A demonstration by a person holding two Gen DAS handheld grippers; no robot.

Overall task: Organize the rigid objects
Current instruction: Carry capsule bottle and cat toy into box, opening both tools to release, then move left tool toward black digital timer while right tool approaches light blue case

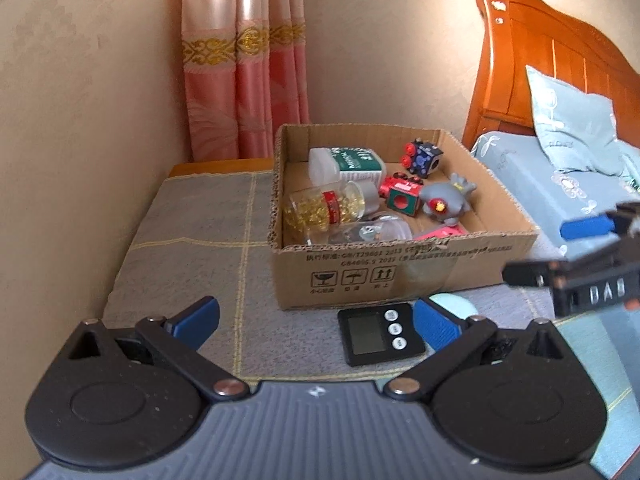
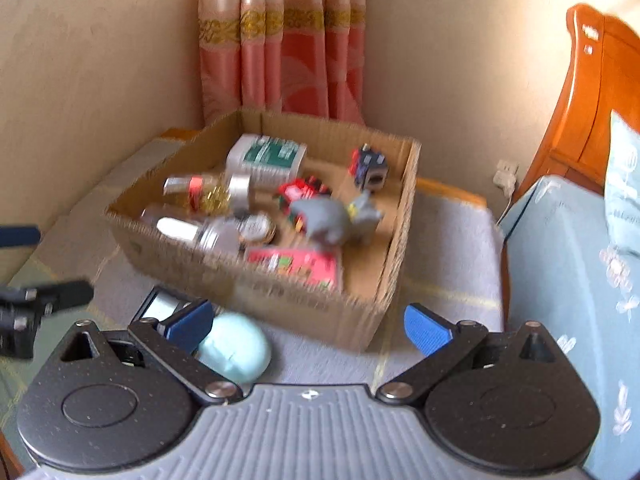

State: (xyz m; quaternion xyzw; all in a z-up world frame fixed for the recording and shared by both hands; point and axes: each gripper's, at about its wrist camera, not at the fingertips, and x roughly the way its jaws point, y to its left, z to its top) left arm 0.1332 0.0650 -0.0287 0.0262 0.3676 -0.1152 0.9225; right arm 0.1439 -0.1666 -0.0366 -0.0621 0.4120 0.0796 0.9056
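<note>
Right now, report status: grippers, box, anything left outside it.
Left gripper open, empty. Right gripper open, empty. Cardboard box holds bottles and toys. Black timer and pale blue egg outside it.

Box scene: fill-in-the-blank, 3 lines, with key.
1. The timer lies on the mat, outside the ____.
2. Both grippers, left and right, are ____ and hold nothing.
3. The grey toy sits ____ the box.

Missing: box; open; inside
</note>
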